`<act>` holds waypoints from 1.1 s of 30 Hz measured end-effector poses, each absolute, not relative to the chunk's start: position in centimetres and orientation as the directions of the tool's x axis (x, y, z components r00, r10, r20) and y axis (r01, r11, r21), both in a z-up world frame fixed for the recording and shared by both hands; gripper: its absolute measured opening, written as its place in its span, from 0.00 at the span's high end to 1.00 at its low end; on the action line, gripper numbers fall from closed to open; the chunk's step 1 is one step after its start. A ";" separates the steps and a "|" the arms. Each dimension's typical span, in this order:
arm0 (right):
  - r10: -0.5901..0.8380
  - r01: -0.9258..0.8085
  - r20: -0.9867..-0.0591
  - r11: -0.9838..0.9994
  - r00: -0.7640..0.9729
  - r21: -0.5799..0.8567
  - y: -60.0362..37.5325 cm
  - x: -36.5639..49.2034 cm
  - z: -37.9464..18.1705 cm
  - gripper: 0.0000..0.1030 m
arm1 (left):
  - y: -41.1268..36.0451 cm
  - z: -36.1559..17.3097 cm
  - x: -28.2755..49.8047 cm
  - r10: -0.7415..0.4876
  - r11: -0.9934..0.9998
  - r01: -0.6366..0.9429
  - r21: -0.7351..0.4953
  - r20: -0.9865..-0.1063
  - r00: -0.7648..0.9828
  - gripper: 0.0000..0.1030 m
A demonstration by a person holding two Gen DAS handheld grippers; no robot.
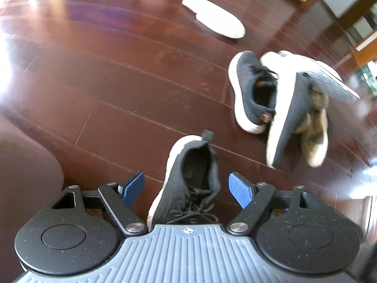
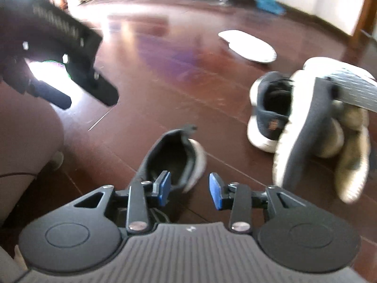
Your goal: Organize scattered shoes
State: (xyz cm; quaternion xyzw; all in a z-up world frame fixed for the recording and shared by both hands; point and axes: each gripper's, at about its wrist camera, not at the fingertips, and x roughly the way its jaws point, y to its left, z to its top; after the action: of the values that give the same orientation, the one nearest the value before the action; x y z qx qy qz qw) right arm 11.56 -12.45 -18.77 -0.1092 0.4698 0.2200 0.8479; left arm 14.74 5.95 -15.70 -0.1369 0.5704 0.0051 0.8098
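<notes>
A black knit sneaker [image 1: 188, 184] with a white sole lies on the dark wooden floor, heel away from me. My left gripper [image 1: 186, 188] hangs open over it, blue pads either side of the collar and clear of it. In the right wrist view the same sneaker [image 2: 169, 155] sits just below and left of my right gripper [image 2: 189, 187]. That gripper is open with only bare floor between its pads. The left tool's black body [image 2: 70, 40] shows at upper left.
A heap of shoes lies to the right: a dark grey sneaker [image 1: 252, 89] with an orange tab, another on its side [image 1: 287, 108], tan shoes [image 1: 315, 129] and a grey insole [image 1: 329, 82]. A white insole [image 1: 212, 16] lies farther off. A person's leg [image 1: 23, 165] is at left.
</notes>
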 end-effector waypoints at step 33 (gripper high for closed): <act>-0.021 0.079 -0.507 0.993 0.862 0.093 -33.5 8.9 0.2 0.00 | -14.5 -15.4 28.0 -0.075 0.997 0.019 -0.075 -0.877 0.474 0.11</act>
State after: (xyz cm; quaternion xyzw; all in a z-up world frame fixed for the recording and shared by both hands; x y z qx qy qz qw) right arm 8.88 -33.51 0.19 0.0553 0.2618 -0.0259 0.9632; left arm 27.99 -14.48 -15.40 -0.0275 0.5120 -0.0275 0.8581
